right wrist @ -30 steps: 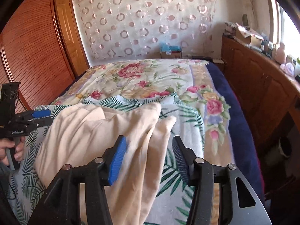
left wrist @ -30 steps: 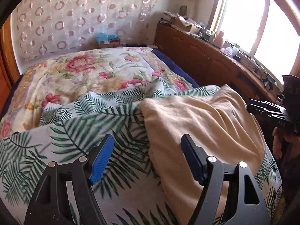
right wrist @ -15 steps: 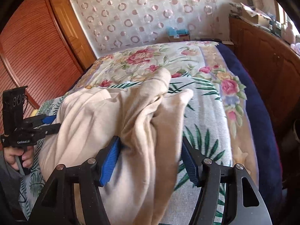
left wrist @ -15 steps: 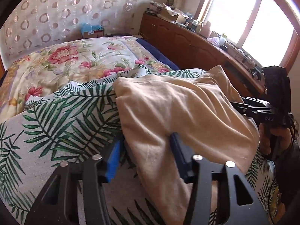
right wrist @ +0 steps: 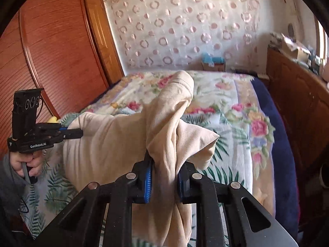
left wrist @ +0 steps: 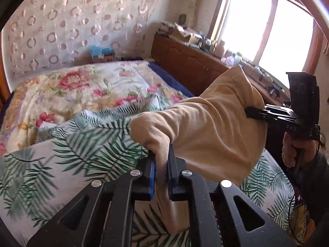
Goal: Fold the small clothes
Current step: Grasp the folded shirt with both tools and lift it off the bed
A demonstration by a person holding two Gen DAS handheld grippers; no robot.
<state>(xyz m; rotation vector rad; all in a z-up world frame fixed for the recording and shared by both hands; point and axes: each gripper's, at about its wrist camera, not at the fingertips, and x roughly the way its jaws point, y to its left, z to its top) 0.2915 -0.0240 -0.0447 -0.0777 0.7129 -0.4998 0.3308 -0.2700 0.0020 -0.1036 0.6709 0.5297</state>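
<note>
Left gripper (left wrist: 161,177): jaws clamped on left edge of cream garment (left wrist: 205,127), raised off palm-print sheet (left wrist: 72,154) so cloth hangs free. Garment: stretched between both grippers above sheet, ready for fold. Right gripper (right wrist: 163,182): jaws clamped on bunched right edge, sharing the lift.

Matt ribbed beige cloth garment (right wrist: 164,123)

Left tool (left wrist: 161,175) clamped on beige garment (left wrist: 207,131), lifted above bed (left wrist: 61,164); right tool (left wrist: 249,112) grips garment's far right edge.
</note>
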